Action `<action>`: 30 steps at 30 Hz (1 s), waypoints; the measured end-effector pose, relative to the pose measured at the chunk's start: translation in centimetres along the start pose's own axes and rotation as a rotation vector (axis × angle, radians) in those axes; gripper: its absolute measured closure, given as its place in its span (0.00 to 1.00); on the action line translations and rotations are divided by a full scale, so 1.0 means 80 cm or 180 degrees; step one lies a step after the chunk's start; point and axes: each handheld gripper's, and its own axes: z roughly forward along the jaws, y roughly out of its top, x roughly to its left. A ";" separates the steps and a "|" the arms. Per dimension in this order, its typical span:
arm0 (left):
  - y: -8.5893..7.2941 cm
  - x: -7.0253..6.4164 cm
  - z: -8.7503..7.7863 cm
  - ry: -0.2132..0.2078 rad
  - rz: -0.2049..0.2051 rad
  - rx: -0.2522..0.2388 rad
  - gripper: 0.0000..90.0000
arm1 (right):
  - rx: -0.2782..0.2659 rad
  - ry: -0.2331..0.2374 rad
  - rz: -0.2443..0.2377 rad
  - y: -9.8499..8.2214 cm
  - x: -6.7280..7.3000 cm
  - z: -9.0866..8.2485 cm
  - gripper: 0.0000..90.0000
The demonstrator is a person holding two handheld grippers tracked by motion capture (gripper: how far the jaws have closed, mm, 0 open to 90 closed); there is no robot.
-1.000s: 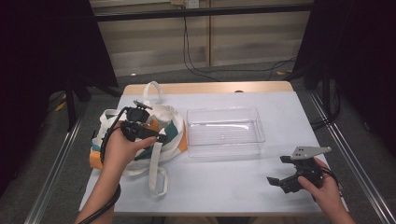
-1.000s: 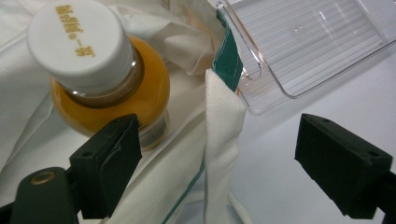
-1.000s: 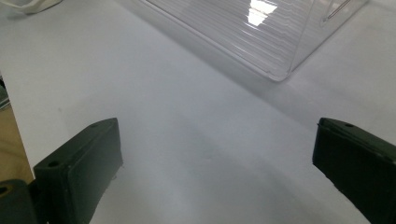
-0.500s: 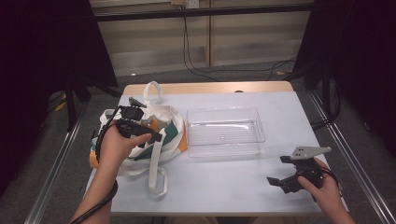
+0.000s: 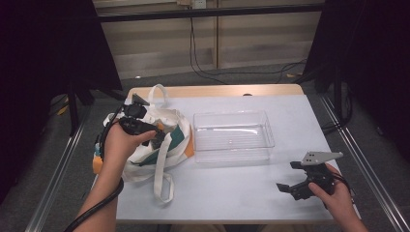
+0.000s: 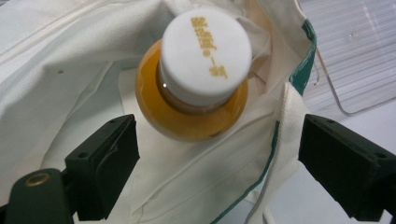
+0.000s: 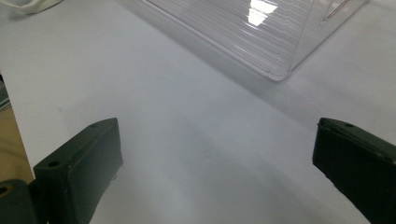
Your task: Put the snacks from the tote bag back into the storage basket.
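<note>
Juice bottle (image 6: 198, 88), white-capped, in soft tote bag (image 6: 70, 70): rigid, likely heavy, smooth; grasp below cap, ahead of left gripper (image 6: 215, 163), just-widened jaws empty.

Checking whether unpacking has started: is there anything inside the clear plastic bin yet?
No, the clear plastic bin is empty in the high view, and the orange bottle is in the tote bag.

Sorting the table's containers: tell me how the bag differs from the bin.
The bag is soft, opaque white cloth with green trim; the bin is rigid clear plastic. The bag holds an orange bottle with a white cap; the bin holds nothing. The bag lies slumped with straps trailing; the bin sits flat. Both rest on the table.
</note>
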 end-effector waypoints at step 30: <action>0.027 0.012 0.025 0.0075 -0.0240 0.0135 0.16 | 0.0004 0.0002 0.0006 0.000 -0.001 -0.001 0.01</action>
